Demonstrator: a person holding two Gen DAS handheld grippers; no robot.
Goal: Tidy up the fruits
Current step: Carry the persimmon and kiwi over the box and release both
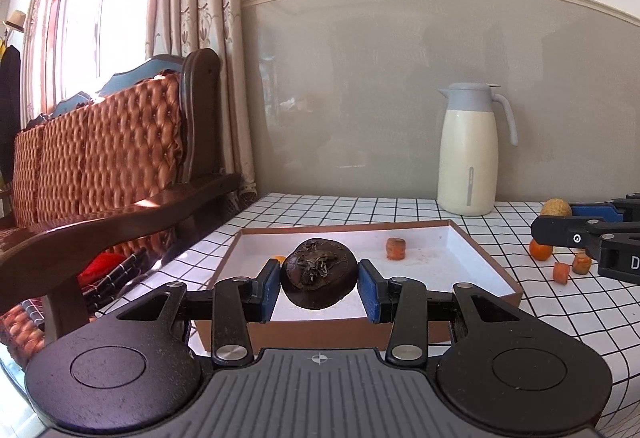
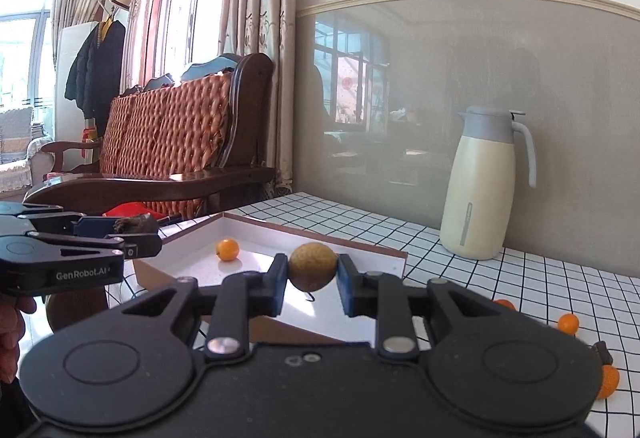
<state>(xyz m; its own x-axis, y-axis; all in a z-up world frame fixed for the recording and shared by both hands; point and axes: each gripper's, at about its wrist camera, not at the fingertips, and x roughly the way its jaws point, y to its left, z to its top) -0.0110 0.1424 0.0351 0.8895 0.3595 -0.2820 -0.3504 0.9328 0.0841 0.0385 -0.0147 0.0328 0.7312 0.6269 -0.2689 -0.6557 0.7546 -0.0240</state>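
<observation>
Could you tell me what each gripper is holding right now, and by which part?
Left gripper clamps a dark brown fruit by its sides; right gripper clamps a tan round fruit likewise.

"GenRobot.AI" in white on the left gripper (image 2: pixel 138 234) body's black side.

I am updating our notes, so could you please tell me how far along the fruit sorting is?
Done: a small orange and a carrot-like chunk lie in the box. In hand: left gripper holds a dark fruit, right gripper a tan fruit. Left: loose pieces on the tablecloth.
</observation>
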